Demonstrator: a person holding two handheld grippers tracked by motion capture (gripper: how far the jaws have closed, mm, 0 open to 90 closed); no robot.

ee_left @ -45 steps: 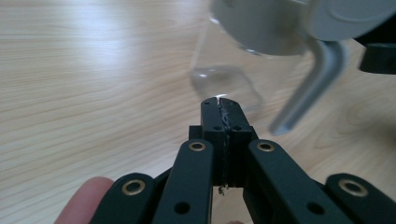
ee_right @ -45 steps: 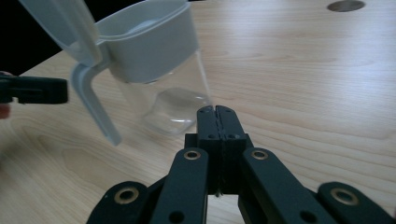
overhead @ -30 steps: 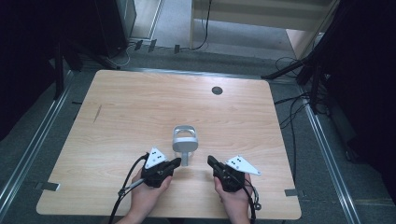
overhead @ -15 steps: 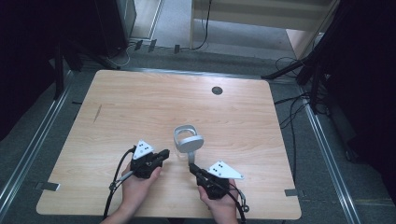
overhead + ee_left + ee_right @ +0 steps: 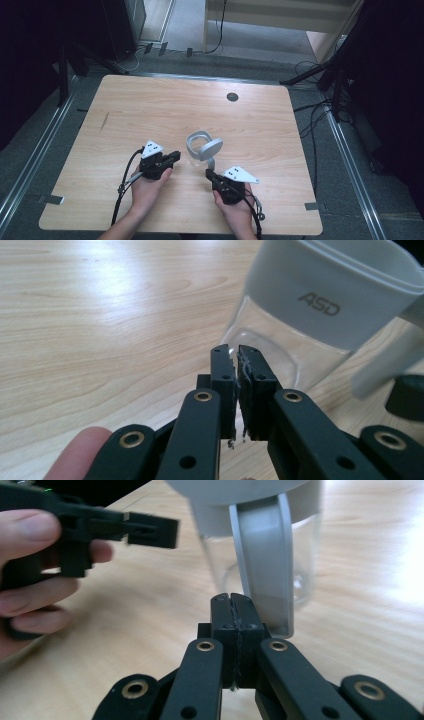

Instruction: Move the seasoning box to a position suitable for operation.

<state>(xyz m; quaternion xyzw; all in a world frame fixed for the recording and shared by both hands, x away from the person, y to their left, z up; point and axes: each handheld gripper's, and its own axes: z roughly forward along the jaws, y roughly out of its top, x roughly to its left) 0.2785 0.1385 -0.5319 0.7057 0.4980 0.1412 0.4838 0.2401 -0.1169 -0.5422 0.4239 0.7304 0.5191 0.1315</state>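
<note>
A clear pitcher [image 5: 196,150] with a grey collar stands near the table's middle, its grey lid [image 5: 212,147] tipped out to the right and its handle pointing toward me. My left gripper [image 5: 176,155] lies just left of it, jaws together with nothing between them; in the left gripper view the gripper [image 5: 236,352] points at the pitcher [image 5: 325,305] and its glass base. My right gripper [image 5: 209,173] sits below the handle, shut and empty. In the right gripper view the gripper [image 5: 231,600] is right in front of the handle [image 5: 265,555], slightly left of it.
The wooden table [image 5: 150,110] has a round cable hole [image 5: 232,96] at the back. Cables trail from both grippers off the front edge. Dark stands and floor cables surround the table.
My left hand has drifted left and a little farther up the table. My right hand has shifted left, under the handle. The pitcher's lid now sticks out to the right.
</note>
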